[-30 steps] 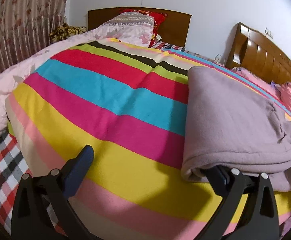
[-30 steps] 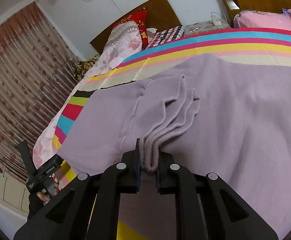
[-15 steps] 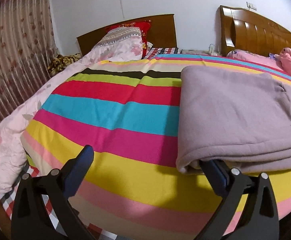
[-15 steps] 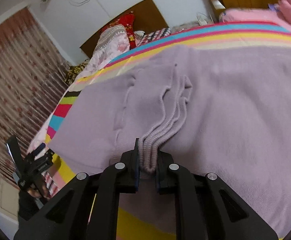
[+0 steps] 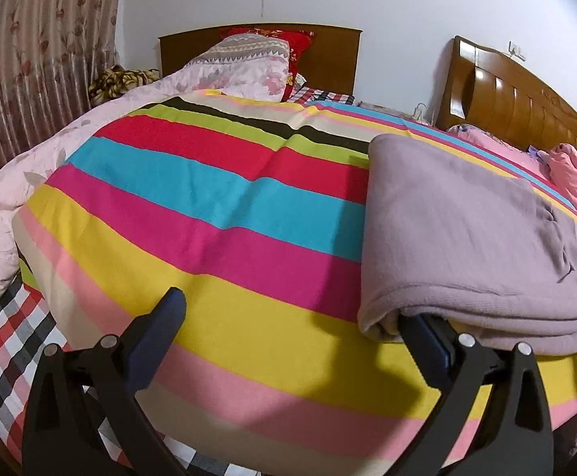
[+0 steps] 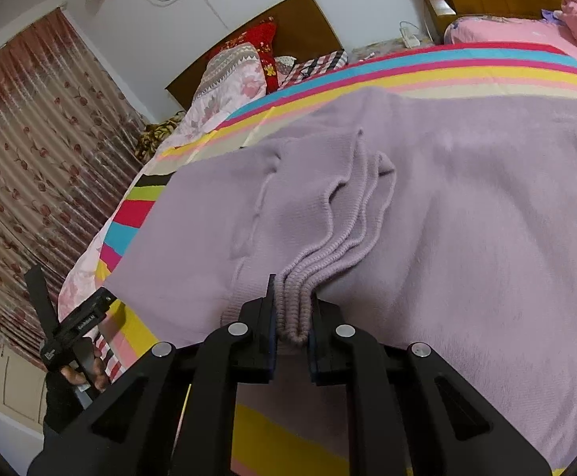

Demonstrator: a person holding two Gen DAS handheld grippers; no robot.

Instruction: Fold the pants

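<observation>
On the striped sheet point(image 5: 217, 214) of the bed the lilac pants point(image 6: 467, 206) lie already doubled over, toward the right side, their folded stack thick at the near edge. The right gripper point(image 6: 293, 317) is clamped on a bunch of ribbed hems point(image 6: 328, 246), several layers pinched together between its pads; gripping them all at once looks like the way to carry the leg ends over as one piece, so the layers do not slide apart. The hems lie gathered on top of the body of the pants, which suggests the fold is partly made and this end is being laid or adjusted. The left gripper point(image 5: 292, 317) has its jaws wide apart and holds nothing: one finger sits over bare sheet, the other just at the near left corner of the pants point(image 5: 459, 230), whether touching the cloth I cannot tell. Placed there it seems ready to take or steady that corner while the other end is set down. From the right camera the left gripper point(image 6: 72, 319) shows off the left edge of the bed, in a hand point(image 6: 86, 373) with a dark sleeve. A quilt point(image 5: 6, 198) and pillows point(image 5: 249, 63) lie well beyond, clear of the work.
</observation>
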